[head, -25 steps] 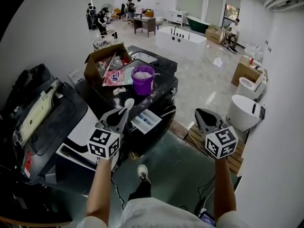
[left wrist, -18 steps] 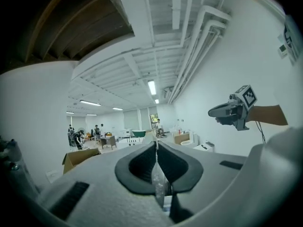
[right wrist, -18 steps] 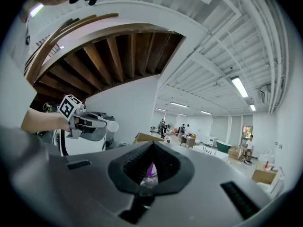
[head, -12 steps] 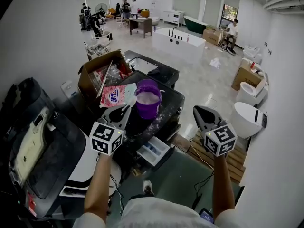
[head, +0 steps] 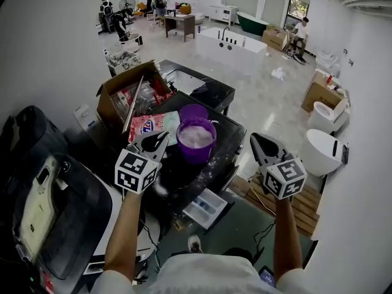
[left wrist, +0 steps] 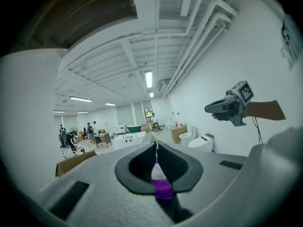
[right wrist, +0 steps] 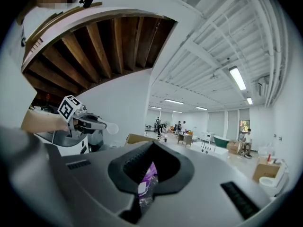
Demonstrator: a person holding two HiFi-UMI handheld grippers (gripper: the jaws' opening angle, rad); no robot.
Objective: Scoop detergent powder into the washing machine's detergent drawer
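Labels: the pink and blue detergent bag (head: 149,126) carries large lettering, too blurred to read. Each gripper's cube shows only black-and-white square markers. No other writing can be made out.

Left gripper (head: 160,138): bare forearm comes up from the lower edge and the gripper points away from the person. It hangs over the dark surface (head: 225,141), above the bag's near edge and just beside the purple bucket (head: 197,153), on the bucket's left. In the left gripper view the fingers (left wrist: 137,167) are clenched, with a thin white strip standing edge-on in the seam. The right gripper view shows what that is: a white scoop (right wrist: 112,127), its round bowl sticking out past the tip. I cannot tell whether the bowl holds any powder.

Right gripper (head: 255,139): forearm roughly parallel to the left one, the gripper at about the same height and well apart from it. It is off the surface's right edge, over the floor and a wooden pallet (head: 303,201). Its fingers (right wrist: 128,167) are clenched on nothing; only a sliver of purple shows through the seam.

Task things: the bucket stands upright on the surface, with white detergent powder (head: 196,136) inside it. More white dust is scattered on the surface around it. The detergent drawer (head: 207,208) is pulled out at the front of the washing machine, below the near edge and between the two forearms. An open cardboard box (head: 125,89) sits behind the bag.
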